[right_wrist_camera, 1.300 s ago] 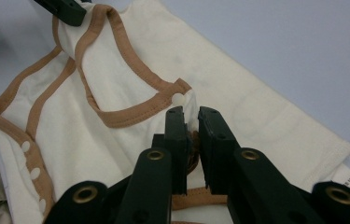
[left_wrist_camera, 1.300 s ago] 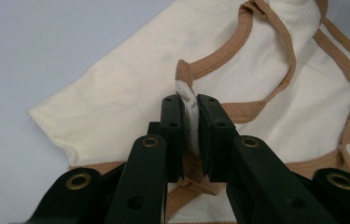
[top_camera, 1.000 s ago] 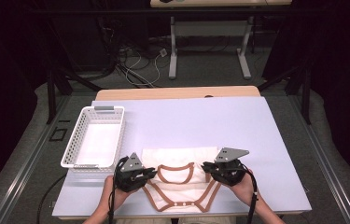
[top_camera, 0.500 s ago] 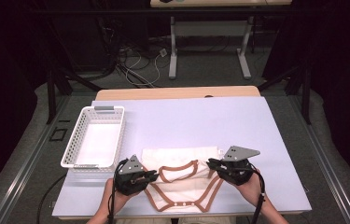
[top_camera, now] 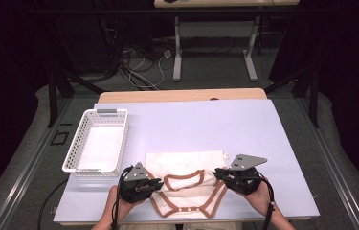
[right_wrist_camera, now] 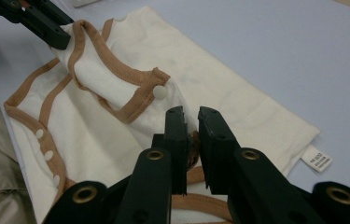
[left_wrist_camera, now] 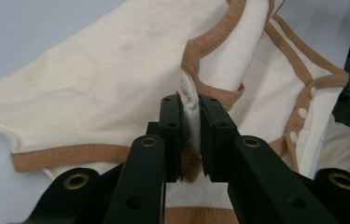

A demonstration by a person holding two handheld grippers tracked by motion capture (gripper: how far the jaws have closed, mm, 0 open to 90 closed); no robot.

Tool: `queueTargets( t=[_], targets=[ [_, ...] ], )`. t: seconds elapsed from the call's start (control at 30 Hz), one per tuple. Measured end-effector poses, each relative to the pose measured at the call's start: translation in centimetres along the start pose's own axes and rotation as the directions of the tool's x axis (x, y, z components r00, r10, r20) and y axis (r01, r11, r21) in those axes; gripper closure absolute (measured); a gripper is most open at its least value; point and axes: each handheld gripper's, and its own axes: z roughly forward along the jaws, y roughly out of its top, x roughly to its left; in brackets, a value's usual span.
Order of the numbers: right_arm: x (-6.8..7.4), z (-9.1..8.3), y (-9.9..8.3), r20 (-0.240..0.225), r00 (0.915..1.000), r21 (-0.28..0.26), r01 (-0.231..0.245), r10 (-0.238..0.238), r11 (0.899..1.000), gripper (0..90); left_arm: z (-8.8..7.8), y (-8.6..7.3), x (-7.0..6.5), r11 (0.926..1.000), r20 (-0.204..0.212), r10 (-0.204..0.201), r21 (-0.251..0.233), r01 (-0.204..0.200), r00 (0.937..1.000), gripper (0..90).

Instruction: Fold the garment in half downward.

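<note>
Lying on the near part of the white counter [top_camera: 263,129], a cream baby bodysuit [top_camera: 186,165] with brown trim is pinched at both sides by the two claws. The left claw [top_camera: 155,183] is clenched on a fold of the cloth at the bodysuit's left edge; in the left gripper view its jaws stand almost together with a ridge of white cloth and brown trim squeezed between them [left_wrist_camera: 190,126]. The right claw [top_camera: 219,173] is clenched on the opposite edge, and in the right gripper view a bit of cloth and brown hem sits between its nearly closed jaws [right_wrist_camera: 191,140]. Between the two claws the cloth is drawn up into a raised fold, while the upper part lies flat on the counter. A white snap [right_wrist_camera: 159,93] shows on a trimmed flap just beyond the right claw, and a small label [right_wrist_camera: 317,158] sticks out at the garment's far corner. A white basket [top_camera: 82,143] stands on the counter to the left, apart from the bodysuit.
</note>
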Motion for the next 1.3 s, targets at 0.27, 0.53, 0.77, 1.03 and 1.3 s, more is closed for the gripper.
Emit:
queueTargets(
  t=[0.27, 0.53, 0.77, 1.03, 1.3],
  targets=[
    [0.7, 0.0, -0.6, -0.014, 0.9999, 0.024, 0.001, -0.001, 1.000, 81.8, 0.4, -0.5, -0.5, 0.9999, 0.012, -0.001, 0.013, 0.001, 0.9999, 80.4],
    [1.2, 0.2, -1.4, -0.027, 0.9996, 0.043, -0.007, 0.008, 0.999, 81.6, 0.3, -0.9, -0.7, 0.9997, 0.018, -0.004, 0.025, 0.003, 0.9998, 79.9],
    [1.6, 0.0, -1.9, -0.036, 0.9994, 0.053, -0.002, 0.004, 0.999, 81.6, 0.0, -1.2, -0.9, 0.9995, 0.009, 0.023, 0.022, -0.024, 0.9997, 79.5],
    [2.0, -0.2, -2.2, -0.048, 0.9988, 0.060, -0.005, 0.008, 0.998, 81.4, -0.2, -1.4, -1.0, 0.9980, 0.016, 0.043, 0.046, -0.044, 0.9990, 78.9],
    [2.4, -0.4, -2.7, -0.063, 0.9980, 0.073, -0.002, 0.007, 0.997, 81.5, -0.3, -1.7, -1.0, 0.9982, 0.021, 0.047, 0.037, -0.048, 0.9987, 78.1]
  ],
)
